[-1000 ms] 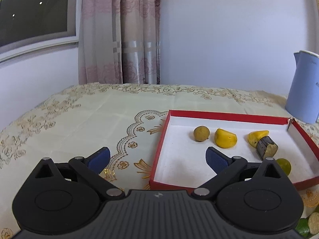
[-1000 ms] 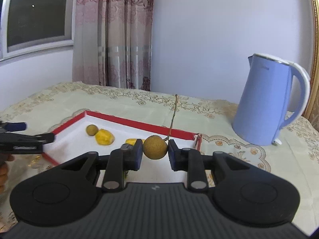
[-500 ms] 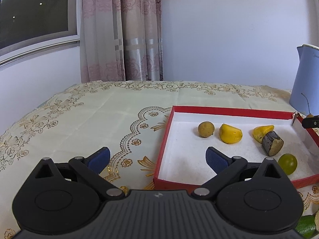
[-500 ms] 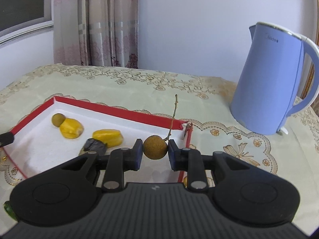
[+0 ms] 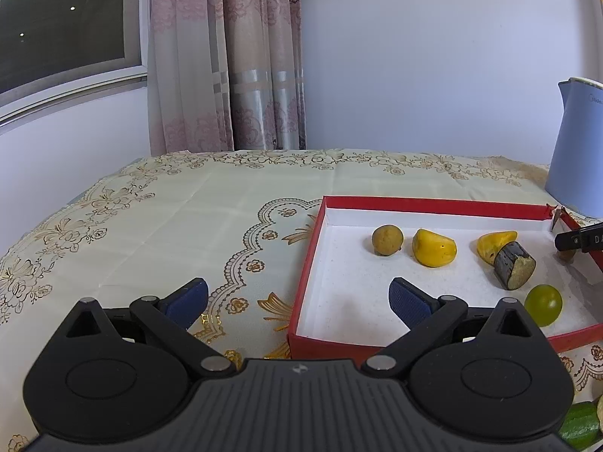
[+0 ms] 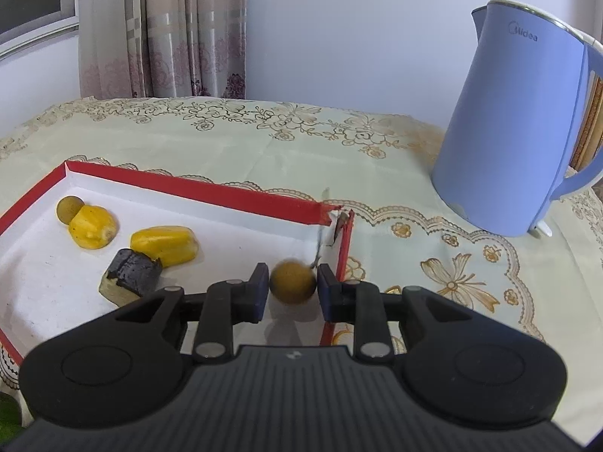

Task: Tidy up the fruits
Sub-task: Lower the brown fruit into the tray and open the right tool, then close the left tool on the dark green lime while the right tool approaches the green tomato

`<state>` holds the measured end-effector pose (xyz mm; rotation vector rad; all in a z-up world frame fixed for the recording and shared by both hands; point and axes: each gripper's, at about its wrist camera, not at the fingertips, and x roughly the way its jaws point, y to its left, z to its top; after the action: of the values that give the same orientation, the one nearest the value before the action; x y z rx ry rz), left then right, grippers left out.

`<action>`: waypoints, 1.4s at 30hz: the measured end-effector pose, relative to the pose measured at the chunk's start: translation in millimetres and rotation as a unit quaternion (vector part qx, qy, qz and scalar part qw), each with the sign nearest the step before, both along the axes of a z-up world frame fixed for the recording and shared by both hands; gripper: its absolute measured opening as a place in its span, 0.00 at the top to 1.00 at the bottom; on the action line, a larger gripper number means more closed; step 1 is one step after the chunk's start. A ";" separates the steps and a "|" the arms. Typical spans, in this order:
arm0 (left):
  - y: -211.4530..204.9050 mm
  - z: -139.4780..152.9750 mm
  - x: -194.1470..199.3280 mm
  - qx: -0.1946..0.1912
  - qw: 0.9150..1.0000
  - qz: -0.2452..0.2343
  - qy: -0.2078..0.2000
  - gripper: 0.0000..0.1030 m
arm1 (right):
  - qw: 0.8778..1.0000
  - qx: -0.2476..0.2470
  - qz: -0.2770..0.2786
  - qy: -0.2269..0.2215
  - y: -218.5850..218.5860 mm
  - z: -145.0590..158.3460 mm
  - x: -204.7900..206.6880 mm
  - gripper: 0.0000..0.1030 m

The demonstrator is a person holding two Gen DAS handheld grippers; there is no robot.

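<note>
Two hand-held grippers are working here: the right hand-held gripper (image 6: 293, 289) is hovering over the red box's (image 6: 196, 188) near right corner, its fingers slightly apart around a blurred brown longan (image 6: 293, 281) that looks just released. The left hand-held gripper (image 5: 297, 299) is waiting spread wide and empty above the desk (image 5: 211, 207). Five fruits are sitting inside the box already, including a green grape (image 5: 543, 304); a green piece (image 5: 580, 423) is lying outside, probably next.

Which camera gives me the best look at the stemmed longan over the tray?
Right wrist: the stemmed longan sits centred, blurred, between the right gripper pads. Left wrist shows only a sliver under that gripper's tip at the frame edge.
</note>
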<state>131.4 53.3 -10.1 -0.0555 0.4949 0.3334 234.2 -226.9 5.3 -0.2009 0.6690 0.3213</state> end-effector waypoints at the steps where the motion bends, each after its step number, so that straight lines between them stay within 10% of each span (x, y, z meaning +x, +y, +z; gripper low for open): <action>1: 0.0 0.0 0.0 0.000 1.000 0.000 0.000 0.00 | 1.000 -0.001 0.001 -0.001 0.7 0.4 -0.5 0.71; 26: -21.0 6.7 -31.2 -0.048 0.996 -0.077 0.006 0.00 | 0.992 0.055 0.021 -0.108 -59.4 47.5 -176.6 0.50; 42: -62.0 -3.4 -79.0 0.058 0.986 -0.155 0.017 0.00 | 0.994 0.069 0.004 -0.080 -57.2 4.0 -213.1 0.30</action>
<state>52.3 -8.7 -13.5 0.1392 0.5078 0.0576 21.0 -284.1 9.2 -0.0967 0.4853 0.3526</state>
